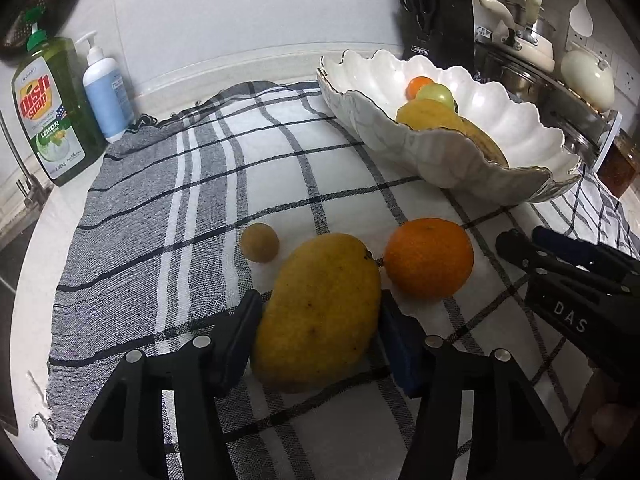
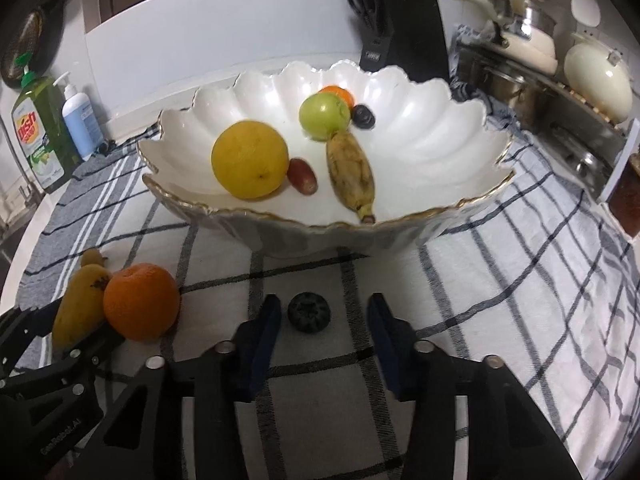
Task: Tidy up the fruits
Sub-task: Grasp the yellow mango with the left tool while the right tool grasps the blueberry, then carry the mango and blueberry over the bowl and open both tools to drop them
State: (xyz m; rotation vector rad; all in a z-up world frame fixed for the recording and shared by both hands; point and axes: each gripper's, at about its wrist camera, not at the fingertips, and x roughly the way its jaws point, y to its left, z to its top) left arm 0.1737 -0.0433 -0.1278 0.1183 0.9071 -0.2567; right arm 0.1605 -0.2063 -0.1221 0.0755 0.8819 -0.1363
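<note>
Mango (image 1: 318,312) between spread left gripper (image 1: 320,332) fingers, heavy, soft-skinned: take across mid-belly; right gripper (image 2: 324,316) spread around small dark berry (image 2: 309,312), crushable.

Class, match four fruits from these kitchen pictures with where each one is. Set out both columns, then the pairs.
1. mango
2. blueberry
3. banana
4. orange

A. inside the white bowl
B. between the left tongs
C. on the cloth, beside the mango
D. between the open right tongs

Pairs: 1-B, 2-D, 3-A, 4-C
</note>
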